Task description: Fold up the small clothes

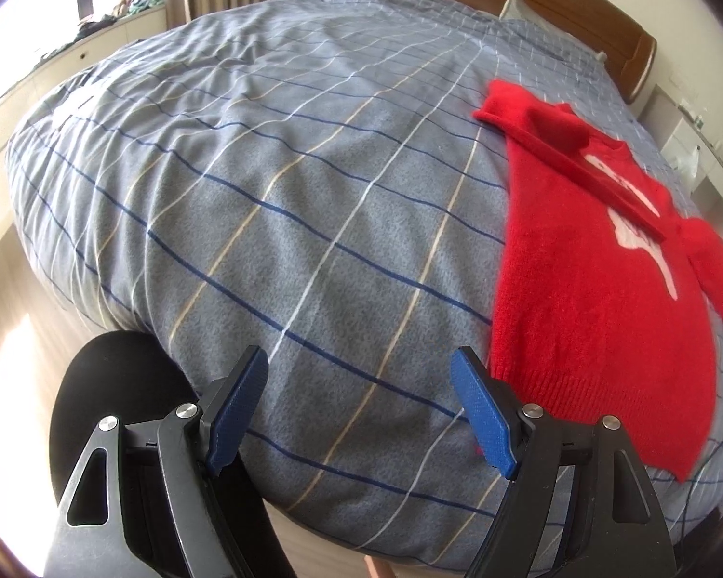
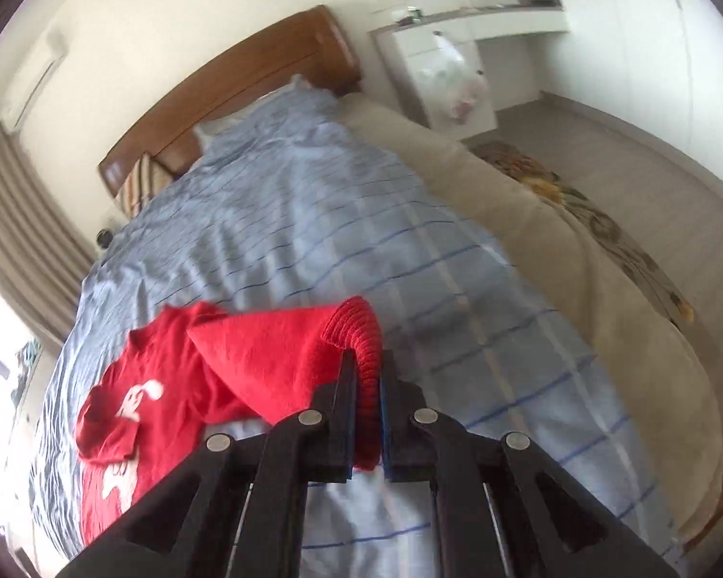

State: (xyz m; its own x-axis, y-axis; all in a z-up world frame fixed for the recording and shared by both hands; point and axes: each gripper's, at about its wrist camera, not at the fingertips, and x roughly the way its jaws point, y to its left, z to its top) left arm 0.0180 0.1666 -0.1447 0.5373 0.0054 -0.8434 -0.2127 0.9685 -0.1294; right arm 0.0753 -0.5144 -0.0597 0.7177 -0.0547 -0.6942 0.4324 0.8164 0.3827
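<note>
A small red sweater with a white figure on its front lies on the blue checked bedcover at the right. One sleeve is folded across its chest. My left gripper is open and empty, just left of the sweater's hem near the bed's foot. My right gripper is shut on the ribbed cuff of the other sleeve and holds it lifted above the bedcover. The sweater's body lies at the lower left in the right wrist view.
A wooden headboard and pillows stand at the far end. A beige blanket runs along the bed's right side. A white cabinet stands by the wall. A black round stool sits at the bed's foot.
</note>
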